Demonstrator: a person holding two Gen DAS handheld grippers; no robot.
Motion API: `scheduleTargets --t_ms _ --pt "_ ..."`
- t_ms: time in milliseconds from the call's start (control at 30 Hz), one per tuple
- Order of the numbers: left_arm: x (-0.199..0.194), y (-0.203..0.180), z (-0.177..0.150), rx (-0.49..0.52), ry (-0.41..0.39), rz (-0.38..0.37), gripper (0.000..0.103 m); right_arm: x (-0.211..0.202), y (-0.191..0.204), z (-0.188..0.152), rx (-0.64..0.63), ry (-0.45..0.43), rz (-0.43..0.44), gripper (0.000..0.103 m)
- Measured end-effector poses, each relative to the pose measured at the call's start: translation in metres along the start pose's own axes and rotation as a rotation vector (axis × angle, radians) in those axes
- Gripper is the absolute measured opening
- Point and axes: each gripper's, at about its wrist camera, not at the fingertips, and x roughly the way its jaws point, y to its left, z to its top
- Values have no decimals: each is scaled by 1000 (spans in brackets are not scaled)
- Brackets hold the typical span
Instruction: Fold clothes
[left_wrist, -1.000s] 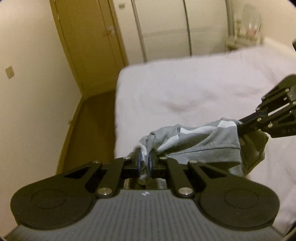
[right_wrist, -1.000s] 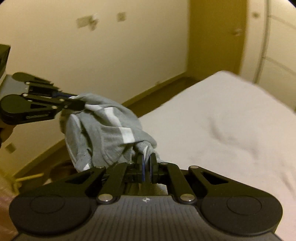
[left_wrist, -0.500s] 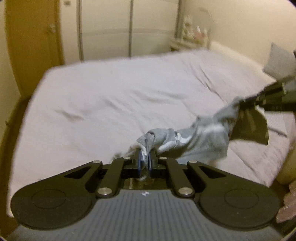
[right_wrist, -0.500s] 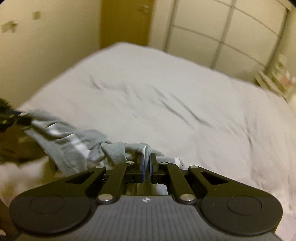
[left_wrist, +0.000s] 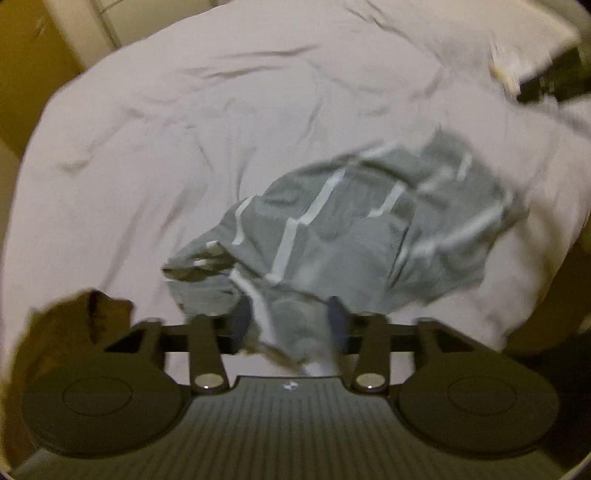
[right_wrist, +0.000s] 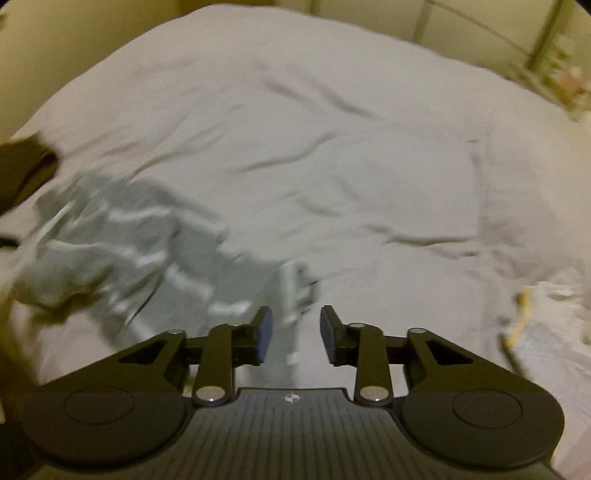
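Observation:
A grey garment with white stripes (left_wrist: 351, 236) lies crumpled and blurred on the white bed (left_wrist: 184, 110). My left gripper (left_wrist: 288, 325) is open just above its near edge, and a fold of the cloth hangs loose between the spread fingers. In the right wrist view the same garment (right_wrist: 122, 243) lies to the left on the bed (right_wrist: 332, 129). My right gripper (right_wrist: 295, 332) is open too, with only a thin strip of cloth in the gap. A dark blurred shape (left_wrist: 554, 77) at the top right looks like the other gripper.
A brown blurred shape (left_wrist: 74, 325) sits by the bed's near left edge. A dark shape (right_wrist: 26, 162) sits at the left edge of the right wrist view. White fabric with a yellow bit (right_wrist: 517, 321) lies at the right. A shelf (right_wrist: 554, 55) stands beyond the bed.
Both grippers swung over the bed, lowered the garment and opened. The garment, held stretched between them before, now lies loose on the sheet.

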Motion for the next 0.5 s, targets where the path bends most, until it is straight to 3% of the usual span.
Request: scheduleTargets --t_ms 233,267,333,400,467,500 --pt "38 -15 -37 479 26 79 49 31 85 -40 -264 60 148 38" --pt "45 -20 -44 565 -2 94 49 34 98 -46 -317 70 155 40" --pt "59 -30 -60 738 -71 120 53 42 119 -61 -414 83 149 57" --pt "74 -41 -76 906 -147 140 53 51 134 -77 -510 93 112 61" --pt "87 -44 -83 985 -184 105 45 62 140 -84 -576 83 64 61" --pt "93 -45 -83 1005 -191 83 29 66 142 -87 -603 75 39 61"
